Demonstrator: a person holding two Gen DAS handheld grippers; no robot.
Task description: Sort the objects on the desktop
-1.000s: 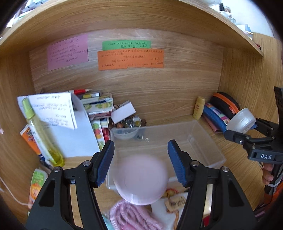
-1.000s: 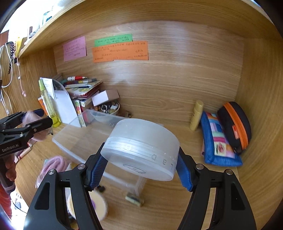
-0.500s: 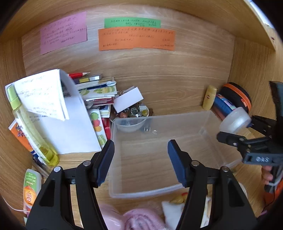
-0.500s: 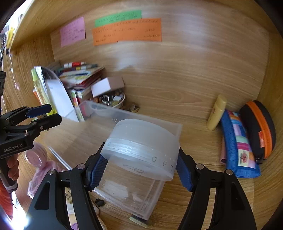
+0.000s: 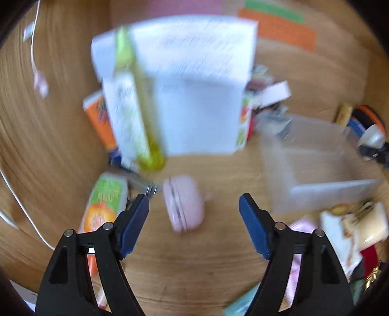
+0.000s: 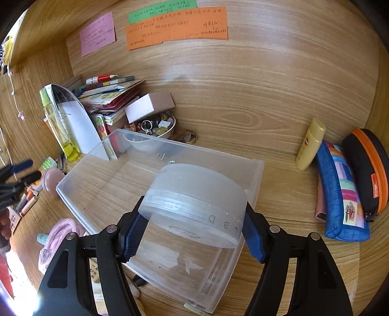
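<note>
Dropped since a second ago, the pink case (image 5: 183, 203) is now seen lying on the wooden desk (image 5: 194, 262), no longer between the left gripper (image 5: 193, 206) pads. Those jaws have just been opening and stand apart, nothing clamped. Its long axis runs away from the camera, seam lengthwise. Heavy blur smears the left view. Over the clear bin (image 6: 80, 179), the frosted round jar (image 6: 194, 201) is clamped by the right gripper (image 6: 193, 218), base toward the lens.

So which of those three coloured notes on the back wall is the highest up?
The green note. It sits at the very top, just above the wide orange note; the pink note hangs lower, off to the left.
</note>
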